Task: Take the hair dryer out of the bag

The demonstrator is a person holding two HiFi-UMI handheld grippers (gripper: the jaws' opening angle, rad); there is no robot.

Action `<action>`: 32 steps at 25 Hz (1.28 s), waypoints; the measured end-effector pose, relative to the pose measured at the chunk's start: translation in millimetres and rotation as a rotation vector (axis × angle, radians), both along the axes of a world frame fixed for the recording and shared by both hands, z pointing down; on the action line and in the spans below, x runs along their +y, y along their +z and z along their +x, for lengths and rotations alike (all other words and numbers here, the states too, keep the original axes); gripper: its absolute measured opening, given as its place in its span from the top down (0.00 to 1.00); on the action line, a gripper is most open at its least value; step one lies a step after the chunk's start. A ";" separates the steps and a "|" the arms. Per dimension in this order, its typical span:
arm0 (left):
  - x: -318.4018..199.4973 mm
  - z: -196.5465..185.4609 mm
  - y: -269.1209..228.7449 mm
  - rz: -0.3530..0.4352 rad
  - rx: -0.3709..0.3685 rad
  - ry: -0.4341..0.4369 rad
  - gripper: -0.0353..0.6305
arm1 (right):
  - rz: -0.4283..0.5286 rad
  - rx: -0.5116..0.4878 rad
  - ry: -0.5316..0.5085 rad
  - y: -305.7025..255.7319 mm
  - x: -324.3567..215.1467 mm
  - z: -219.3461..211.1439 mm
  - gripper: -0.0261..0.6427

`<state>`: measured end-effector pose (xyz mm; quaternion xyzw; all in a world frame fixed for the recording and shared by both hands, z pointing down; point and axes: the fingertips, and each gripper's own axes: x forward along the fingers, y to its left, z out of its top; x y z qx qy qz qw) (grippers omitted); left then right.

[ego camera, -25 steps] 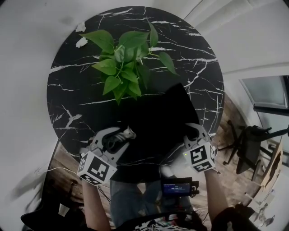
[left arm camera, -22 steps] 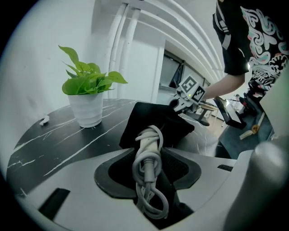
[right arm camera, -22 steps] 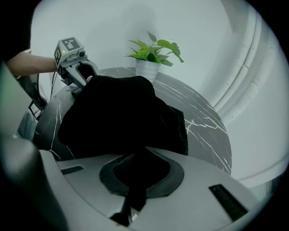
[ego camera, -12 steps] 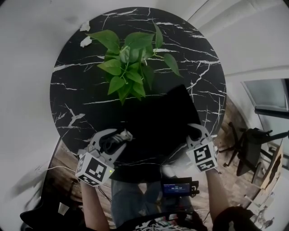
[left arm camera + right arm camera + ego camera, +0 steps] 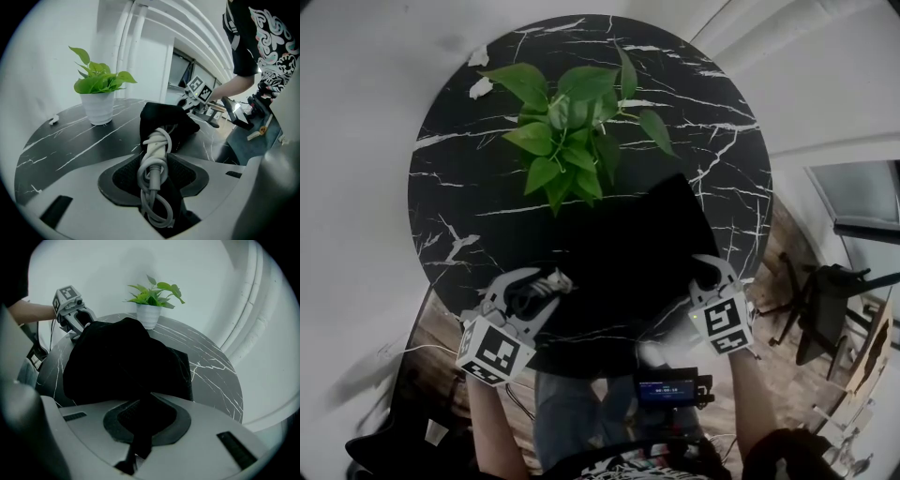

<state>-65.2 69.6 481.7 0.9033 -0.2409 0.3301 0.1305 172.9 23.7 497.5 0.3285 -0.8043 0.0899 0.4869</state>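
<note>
Hair dryer, white, cord wound round it (image 5: 153,154), pokes from mouth of soft black cloth bag (image 5: 122,357), clamped in my left gripper (image 5: 154,180). My right gripper (image 5: 139,427) pinches bag fabric. Mid-extraction, I judge; next, draw left away, right anchoring.

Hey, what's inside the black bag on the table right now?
A bundle of white coiled cord pokes from the black bag's mouth, clamped in the left tool. The right tool pinches the fabric. Whatever else is inside is covered by the cloth.
</note>
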 end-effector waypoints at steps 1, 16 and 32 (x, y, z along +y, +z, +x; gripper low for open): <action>0.8 -0.6 0.4 -0.002 -0.001 -0.003 0.66 | 0.000 0.000 0.001 0.1 0.2 0.0 0.93; -0.2 -9.0 1.1 0.000 0.006 -0.029 0.66 | -0.098 -0.082 0.027 -5.1 2.3 -3.5 0.93; 4.3 1.6 -5.2 0.088 -0.092 0.083 0.65 | -0.241 -0.226 -0.198 -74.1 26.7 -18.3 0.66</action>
